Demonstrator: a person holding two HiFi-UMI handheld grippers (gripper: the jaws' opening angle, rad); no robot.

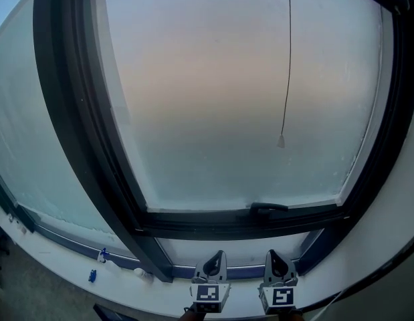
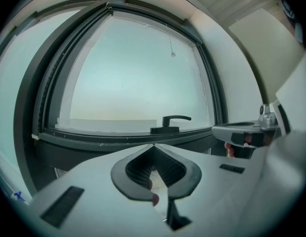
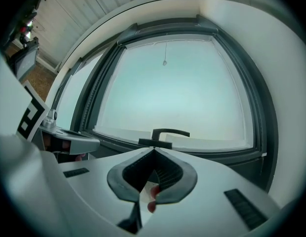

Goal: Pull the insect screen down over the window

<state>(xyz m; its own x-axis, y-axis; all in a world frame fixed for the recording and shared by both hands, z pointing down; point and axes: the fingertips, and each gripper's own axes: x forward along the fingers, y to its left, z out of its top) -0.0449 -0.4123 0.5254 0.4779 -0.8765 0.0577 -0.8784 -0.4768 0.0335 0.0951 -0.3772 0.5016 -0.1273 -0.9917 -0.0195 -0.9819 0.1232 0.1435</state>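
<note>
Head view: the window (image 1: 213,99) fills the frame, and the screen itself is out of sight. What is likely its pull cord (image 1: 287,59) hangs vertically. The cord's knob (image 1: 281,141) sits at 12 o'clock from the right gripper (image 1: 273,258), nearer than the left gripper (image 1: 219,258). Both jaws are closed and empty.

Behind their fingertips the left gripper (image 1: 218,258) and right gripper (image 1: 274,258) run off-frame — the cord (image 1: 287,59) above them exits the top edge.

Left gripper (image 2: 153,146), jaws together, faces the window handle (image 2: 171,124).
</note>
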